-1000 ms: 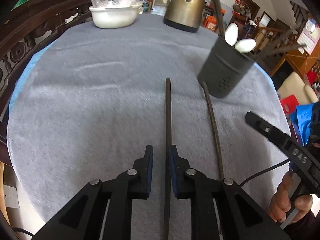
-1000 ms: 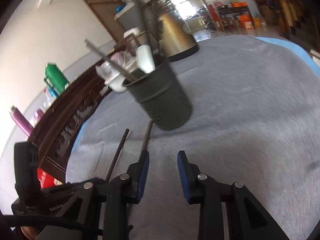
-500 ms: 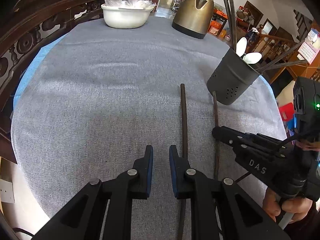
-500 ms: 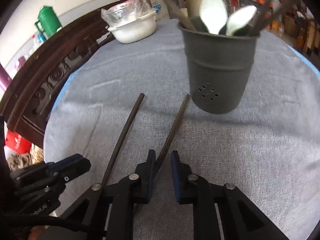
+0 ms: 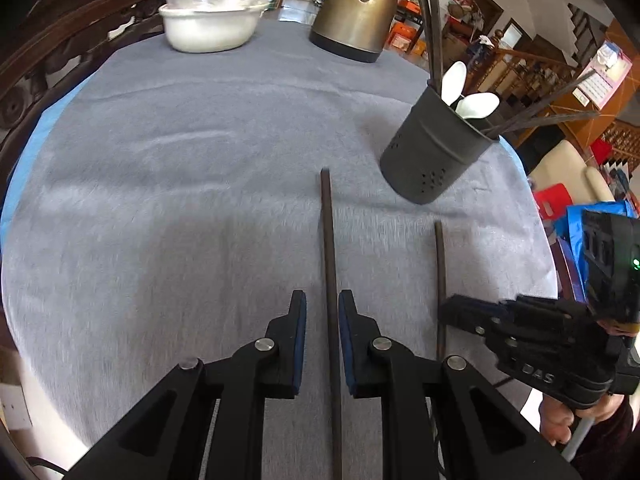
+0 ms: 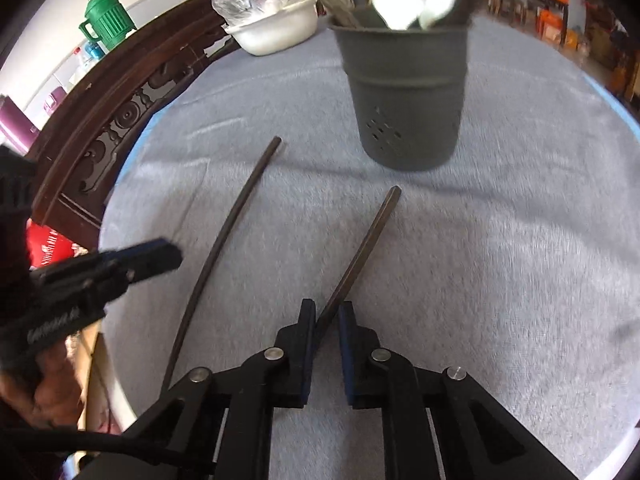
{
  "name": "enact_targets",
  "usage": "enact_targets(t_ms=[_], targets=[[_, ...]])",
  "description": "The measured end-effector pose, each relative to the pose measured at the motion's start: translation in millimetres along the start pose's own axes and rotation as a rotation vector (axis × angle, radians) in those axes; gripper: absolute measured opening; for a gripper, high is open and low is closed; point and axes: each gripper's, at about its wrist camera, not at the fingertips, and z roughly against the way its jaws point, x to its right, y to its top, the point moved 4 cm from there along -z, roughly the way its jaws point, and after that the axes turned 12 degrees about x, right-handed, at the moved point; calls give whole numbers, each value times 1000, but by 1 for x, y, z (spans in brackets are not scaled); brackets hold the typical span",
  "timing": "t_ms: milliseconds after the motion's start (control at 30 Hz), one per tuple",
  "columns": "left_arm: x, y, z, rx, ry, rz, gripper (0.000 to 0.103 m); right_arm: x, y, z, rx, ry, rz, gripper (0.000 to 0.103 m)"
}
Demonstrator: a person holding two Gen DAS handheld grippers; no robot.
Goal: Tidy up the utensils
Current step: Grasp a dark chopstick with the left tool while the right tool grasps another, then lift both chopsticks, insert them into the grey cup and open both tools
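Observation:
Two dark chopsticks lie on the grey tablecloth. In the left wrist view, one chopstick [image 5: 327, 248] runs between the fingers of my left gripper [image 5: 322, 312], which stands slightly open around it. The other chopstick [image 5: 440, 280] lies to the right, beside my right gripper [image 5: 464, 312]. In the right wrist view, my right gripper [image 6: 326, 320] has its jaws close around that chopstick [image 6: 364, 244], a small gap showing. The first chopstick [image 6: 224, 232] lies to its left. A dark perforated utensil holder [image 5: 436, 152] [image 6: 404, 92] holds white spoons and several chopsticks.
A white bowl covered in plastic [image 5: 212, 24] and a brass kettle [image 5: 356, 12] stand at the table's far side. A carved wooden chair back [image 6: 120, 112] borders the left edge. The cloth's near edge [image 5: 40, 400] is close to both grippers.
My left gripper has shifted right so the chopstick lies between its fingers again. My right gripper has come lower and closer along its chopstick, nearer the holder.

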Motion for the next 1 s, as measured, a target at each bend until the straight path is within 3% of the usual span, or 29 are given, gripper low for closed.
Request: enact_targets(t_ms=[167, 267, 433, 633, 800, 867, 933, 1000], targets=[[5, 25, -19, -16, -8, -32, 16, 23, 19, 15, 47, 55, -155, 16], [9, 38, -34, -40, -26, -51, 20, 33, 32, 17, 71, 31, -211, 23], [9, 62, -55, -63, -26, -60, 21, 38, 42, -5, 13, -37, -271, 23], [18, 71, -78, -124, -40, -76, 21, 32, 42, -27, -37, -127, -268, 21], [19, 67, -93, -173, -47, -69, 21, 21, 47, -34, -38, -207, -172, 10], [19, 68, -94, -175, -46, -60, 19, 17, 47, -35, -34, -211, -143, 10], [16, 68, -94, -173, -41, -39, 8, 16, 46, -35, -23, -175, -158, 8], [15, 67, -91, -160, -36, -34, 8, 17, 48, -25, 23, -142, -168, 6]])
